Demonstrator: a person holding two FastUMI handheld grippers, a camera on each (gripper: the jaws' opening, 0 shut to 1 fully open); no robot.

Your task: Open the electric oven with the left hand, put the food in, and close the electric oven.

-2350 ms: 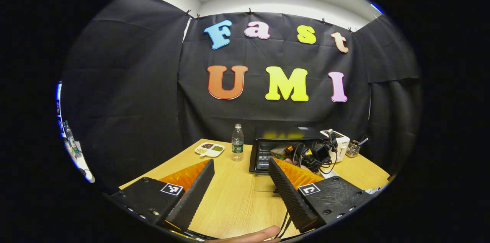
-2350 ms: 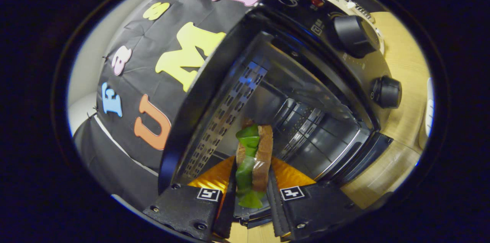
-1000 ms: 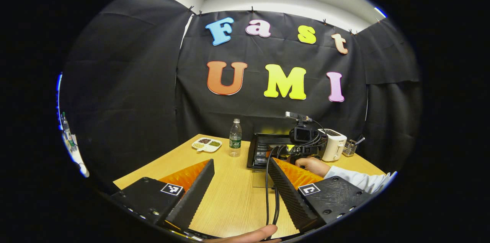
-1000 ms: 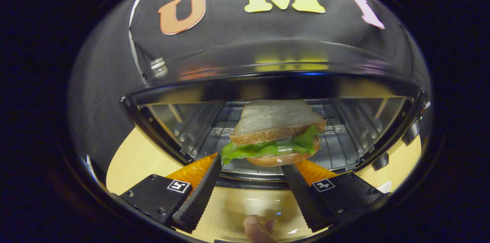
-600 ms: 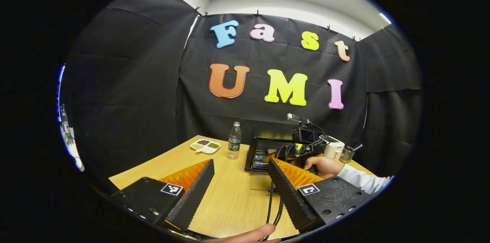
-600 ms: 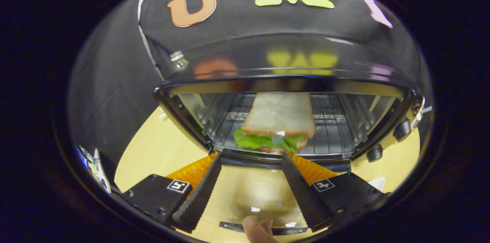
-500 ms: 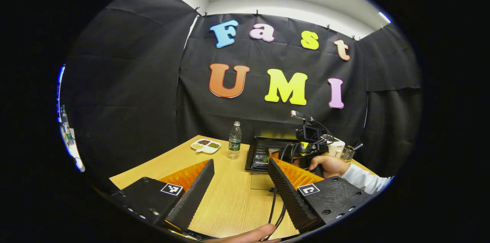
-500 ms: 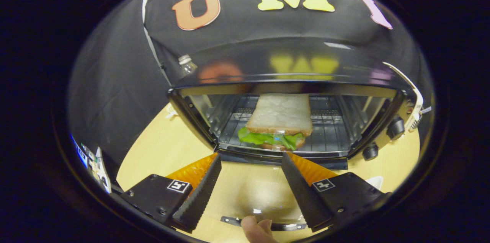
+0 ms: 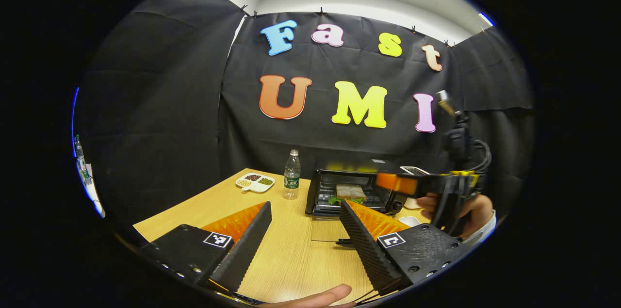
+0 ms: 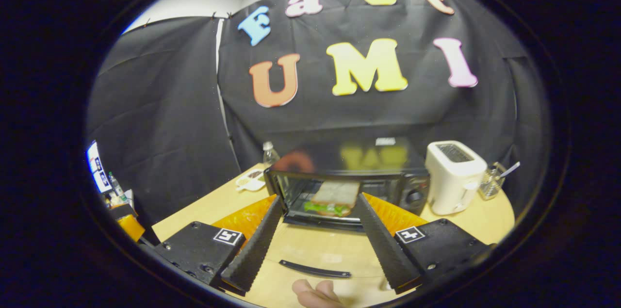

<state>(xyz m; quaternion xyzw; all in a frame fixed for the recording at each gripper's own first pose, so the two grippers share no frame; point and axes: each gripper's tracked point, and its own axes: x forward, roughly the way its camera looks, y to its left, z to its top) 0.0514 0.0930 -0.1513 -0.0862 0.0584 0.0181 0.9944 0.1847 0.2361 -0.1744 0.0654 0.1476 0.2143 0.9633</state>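
1. Right tool [image 10: 315, 245]: fingers spread, nothing between them. A second ago it stood at the oven mouth just clear of the sandwich; it has since drawn well back and up, and in the left gripper view it [image 9: 388, 182] is held in a hand [image 9: 465, 208] beside the oven.
2. Left tool [image 9: 303, 240]: fingers spread and empty, low over the counter [image 9: 291, 259], as in the earlier frames.
3. Sandwich [image 10: 335, 199]: lies flat on the wire rack inside the electric oven [image 10: 349, 191], released. Placement appears complete; closing the door remains.
4. Door [image 10: 315, 259]: folded down flat toward the viewer, clear glass panel with a slim dark bar handle [image 10: 314, 269] at its near edge.
5. Materials: glossy dark oven shell, ridged metal interior, pale soft bread over crinkled green lettuce, wood-grain counter, serrated finger faces.
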